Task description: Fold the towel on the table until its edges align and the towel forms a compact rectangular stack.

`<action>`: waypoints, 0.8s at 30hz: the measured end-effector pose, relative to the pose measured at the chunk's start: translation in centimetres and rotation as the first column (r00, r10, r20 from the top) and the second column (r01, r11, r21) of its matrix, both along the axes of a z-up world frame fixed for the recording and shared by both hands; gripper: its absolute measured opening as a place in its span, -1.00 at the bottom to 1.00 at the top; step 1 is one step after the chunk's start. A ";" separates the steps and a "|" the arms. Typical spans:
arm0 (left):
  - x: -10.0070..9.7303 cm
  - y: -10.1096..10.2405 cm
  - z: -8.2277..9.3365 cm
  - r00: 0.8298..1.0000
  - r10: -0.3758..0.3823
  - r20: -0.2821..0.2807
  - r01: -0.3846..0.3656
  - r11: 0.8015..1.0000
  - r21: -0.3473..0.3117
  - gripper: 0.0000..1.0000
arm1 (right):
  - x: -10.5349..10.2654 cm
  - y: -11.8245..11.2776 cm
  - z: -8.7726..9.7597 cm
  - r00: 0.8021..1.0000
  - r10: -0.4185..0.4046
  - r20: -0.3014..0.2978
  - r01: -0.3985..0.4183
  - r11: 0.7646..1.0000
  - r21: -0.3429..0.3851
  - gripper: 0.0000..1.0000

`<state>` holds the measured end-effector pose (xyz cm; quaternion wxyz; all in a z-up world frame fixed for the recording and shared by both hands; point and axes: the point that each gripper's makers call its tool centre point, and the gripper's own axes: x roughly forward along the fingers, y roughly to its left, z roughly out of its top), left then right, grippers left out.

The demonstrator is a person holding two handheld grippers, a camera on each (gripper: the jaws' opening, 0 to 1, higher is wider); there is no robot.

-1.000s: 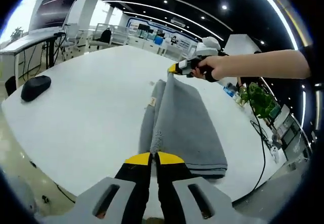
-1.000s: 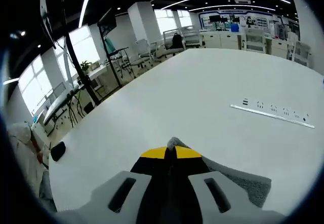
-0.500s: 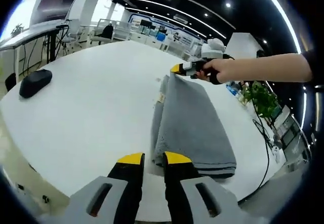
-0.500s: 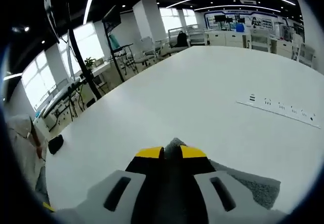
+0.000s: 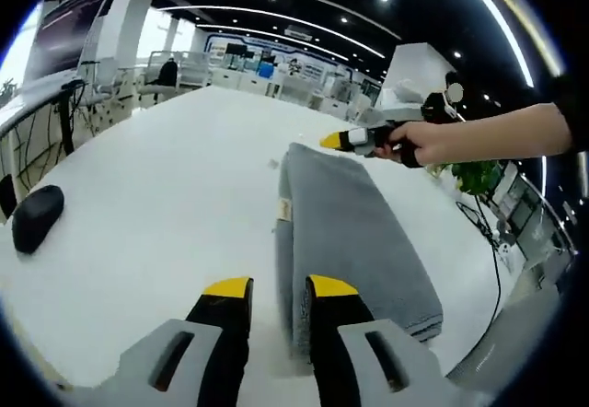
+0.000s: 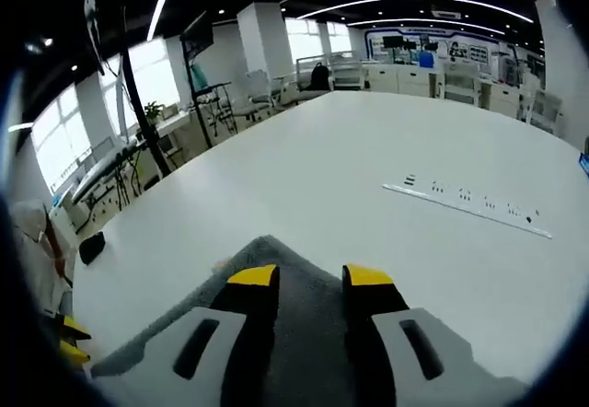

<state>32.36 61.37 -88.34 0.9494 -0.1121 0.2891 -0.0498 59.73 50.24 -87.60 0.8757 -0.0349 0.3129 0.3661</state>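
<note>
On the white table [image 5: 166, 177] a grey towel [image 5: 354, 232] lies folded into a long narrow strip, running away from the left gripper [image 5: 276, 289] toward the right gripper [image 5: 342, 139]. Left gripper view: the two yellow-tipped jaws stand apart with a clear gap, nothing between them; the towel's near end lies just ahead of and partly behind the right-hand jaw tip (contact cannot be told). A small tag [image 5: 285, 208] shows on the towel's left long edge, where a lower layer peeks out beside the top one. At the far end, a hand [image 5: 428, 142] holds the right gripper, its yellow tips just above the towel's far short edge. A black computer mouse [image 5: 37, 218] rests on the table well to the left, apart from the towel.

Right gripper view: the right gripper [image 6: 309, 278] has its jaws parted, gripping nothing; the grey towel [image 6: 304, 333] lies flat beneath and between them, its corner pointing forward. A strip of sockets set into the table [image 6: 465, 208] lies farther off to the right. The mouse [image 6: 90, 247] appears small at the left table edge.
</note>
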 end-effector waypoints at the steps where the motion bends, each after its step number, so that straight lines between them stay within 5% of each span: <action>1: 0.8 -0.1 0.4 1.000 -0.018 0.014 0.018 1.000 0.003 -0.45 | -0.3 -0.4 0.0 1.000 -0.004 -0.007 0.004 1.000 0.002 -0.27; 10: 5.8 -0.9 1.3 0.989 -0.146 0.015 0.144 0.986 0.081 -0.33 | -2.3 -3.8 -1.0 0.999 -0.026 -0.026 0.026 1.000 -0.009 -0.16; 24: 10.2 -0.6 0.0 0.986 -0.164 -0.014 0.165 0.979 0.118 -0.39 | -6.9 -6.5 -1.3 0.995 -0.083 -0.060 0.086 0.995 0.056 -0.17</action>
